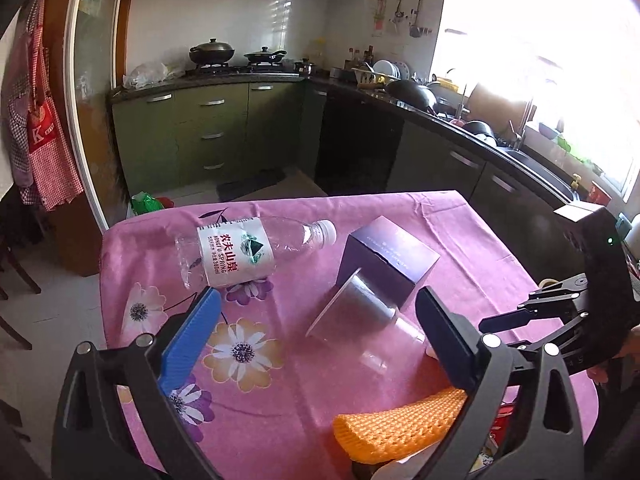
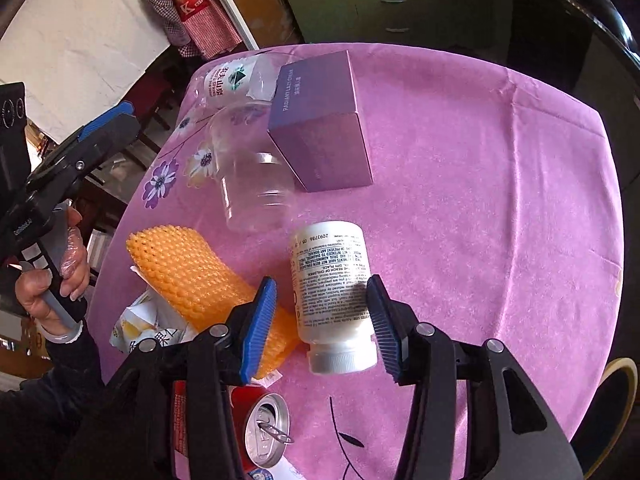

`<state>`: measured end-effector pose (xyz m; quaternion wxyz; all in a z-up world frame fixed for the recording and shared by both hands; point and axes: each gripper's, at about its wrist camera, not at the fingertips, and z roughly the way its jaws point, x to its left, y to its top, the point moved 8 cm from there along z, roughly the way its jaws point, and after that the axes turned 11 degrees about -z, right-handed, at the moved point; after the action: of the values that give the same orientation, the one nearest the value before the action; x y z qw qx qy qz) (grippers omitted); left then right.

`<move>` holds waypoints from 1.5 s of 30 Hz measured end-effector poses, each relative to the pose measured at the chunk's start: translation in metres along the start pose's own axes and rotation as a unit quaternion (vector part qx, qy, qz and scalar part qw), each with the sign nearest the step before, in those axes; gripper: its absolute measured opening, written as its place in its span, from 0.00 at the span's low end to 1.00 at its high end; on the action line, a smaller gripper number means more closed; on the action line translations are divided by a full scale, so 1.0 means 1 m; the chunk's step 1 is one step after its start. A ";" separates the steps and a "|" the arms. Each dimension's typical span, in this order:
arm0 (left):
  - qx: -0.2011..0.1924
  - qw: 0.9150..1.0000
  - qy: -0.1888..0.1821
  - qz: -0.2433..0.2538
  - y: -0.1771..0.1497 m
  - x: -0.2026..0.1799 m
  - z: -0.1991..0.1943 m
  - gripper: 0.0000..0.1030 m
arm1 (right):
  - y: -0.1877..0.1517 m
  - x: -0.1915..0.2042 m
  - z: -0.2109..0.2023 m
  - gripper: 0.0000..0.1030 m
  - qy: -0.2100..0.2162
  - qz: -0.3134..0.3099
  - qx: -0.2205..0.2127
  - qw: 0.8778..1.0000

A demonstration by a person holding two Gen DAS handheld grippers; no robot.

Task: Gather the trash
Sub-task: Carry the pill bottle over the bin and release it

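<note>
My left gripper [image 1: 320, 334] stands wide open low over the pink flowered tablecloth [image 1: 480, 248]. A clear plastic cup [image 1: 356, 320] lies on its side just ahead, between the finger lines, untouched. Beyond it lie an empty water bottle [image 1: 248, 252] and a purple box [image 1: 390, 264]. My right gripper [image 2: 324, 320] points steeply down with a white pill bottle [image 2: 332, 292] lying between its blue pads. A gap shows beside the left pad, so the jaws are open. An orange foam net [image 2: 200, 276] lies to its left.
A red drink can [image 2: 266, 428] and a snack wrapper [image 2: 140, 328] lie at the near table edge. A tape roll [image 2: 618, 392] sits at the right. A gloved hand [image 2: 70, 264] holds the left gripper. Green kitchen cabinets [image 1: 208, 132] stand beyond the table.
</note>
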<state>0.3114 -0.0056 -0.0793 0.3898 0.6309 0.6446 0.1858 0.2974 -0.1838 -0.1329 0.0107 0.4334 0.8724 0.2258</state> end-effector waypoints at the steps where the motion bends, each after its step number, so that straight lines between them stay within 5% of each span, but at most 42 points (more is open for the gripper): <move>1: 0.001 1.000 -0.001 0.000 0.000 0.000 0.001 0.90 | 0.002 0.001 0.004 0.50 -0.006 -0.005 0.005 1.000; 16: 0.009 1.000 0.000 0.010 -0.008 -0.006 0.008 0.91 | 0.000 0.001 0.041 0.45 -0.031 -0.017 0.029 0.999; 25: 0.012 1.000 -0.002 0.014 -0.011 -0.010 0.008 0.91 | -0.037 -0.042 -0.047 0.45 -0.046 0.062 -0.049 0.996; 29: 0.011 1.000 -0.007 0.014 -0.012 -0.013 0.008 0.91 | -0.089 -0.097 -0.098 0.45 -0.095 0.139 -0.073 0.983; 34: 0.017 1.000 -0.014 0.010 -0.013 -0.014 0.011 0.91 | -0.177 -0.186 -0.131 0.45 -0.180 0.248 -0.054 0.950; 40: 0.018 1.000 -0.015 0.013 -0.015 -0.014 0.013 0.91 | -0.261 -0.265 -0.102 0.45 -0.237 0.329 0.006 0.914; 45: 0.017 1.000 -0.015 0.013 -0.015 -0.014 0.014 0.92 | -0.291 -0.299 -0.077 0.45 -0.238 0.357 0.039 0.903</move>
<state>0.3103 -0.0241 -0.0948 0.3865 0.6482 0.6335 0.1705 0.2485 -0.5927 -0.2345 0.1200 0.7565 0.6390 0.0707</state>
